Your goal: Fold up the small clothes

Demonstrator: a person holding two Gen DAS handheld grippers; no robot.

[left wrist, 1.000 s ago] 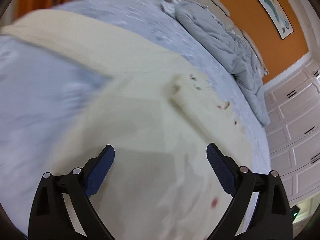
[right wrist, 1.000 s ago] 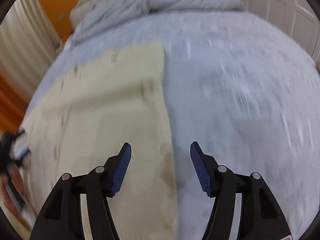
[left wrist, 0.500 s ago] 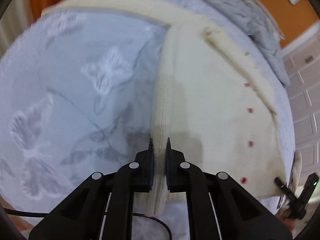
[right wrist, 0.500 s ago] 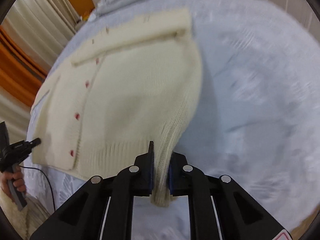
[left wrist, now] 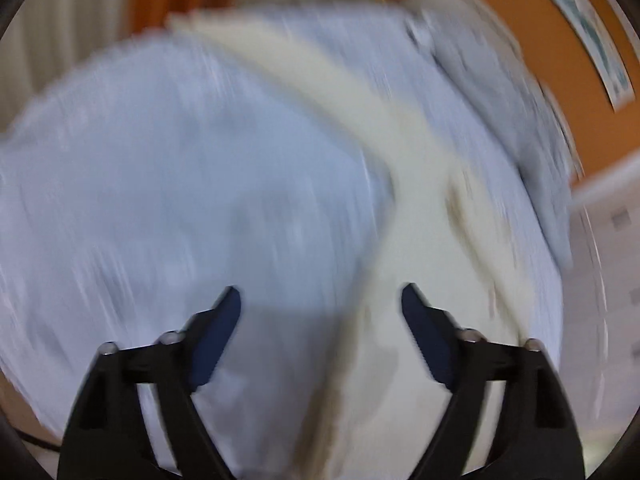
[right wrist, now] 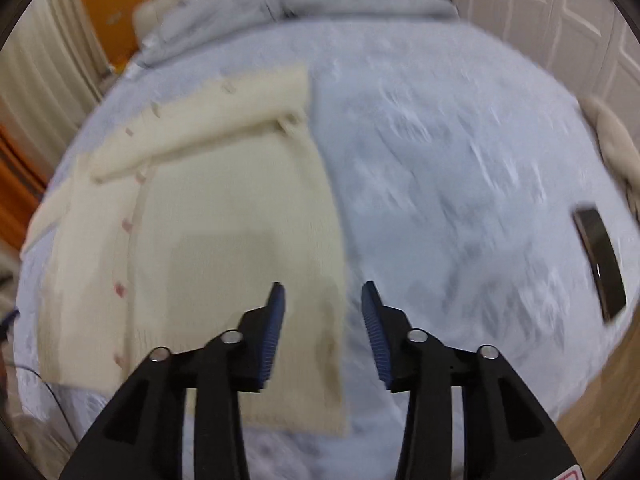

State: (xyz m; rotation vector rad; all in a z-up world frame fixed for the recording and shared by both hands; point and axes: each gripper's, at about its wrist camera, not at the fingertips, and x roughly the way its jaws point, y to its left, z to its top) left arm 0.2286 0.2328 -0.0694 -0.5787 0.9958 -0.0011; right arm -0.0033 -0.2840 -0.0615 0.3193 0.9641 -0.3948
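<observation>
Right wrist view shows the cream cardigan (right wrist: 224,220) lying flat on the bed (right wrist: 460,180), one sleeve crossed over its chest, with the right gripper (right wrist: 322,300) and left gripper (left wrist: 320,312) both released and empty, so folding appears barely begun.

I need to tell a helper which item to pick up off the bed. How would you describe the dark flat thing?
Start from the pale blue bedspread. The cream cardigan covers its left part; on the opposite side, near the right edge, lies a phone. It is the only dark, glossy, hard-edged slab among soft pale fabrics.
</observation>
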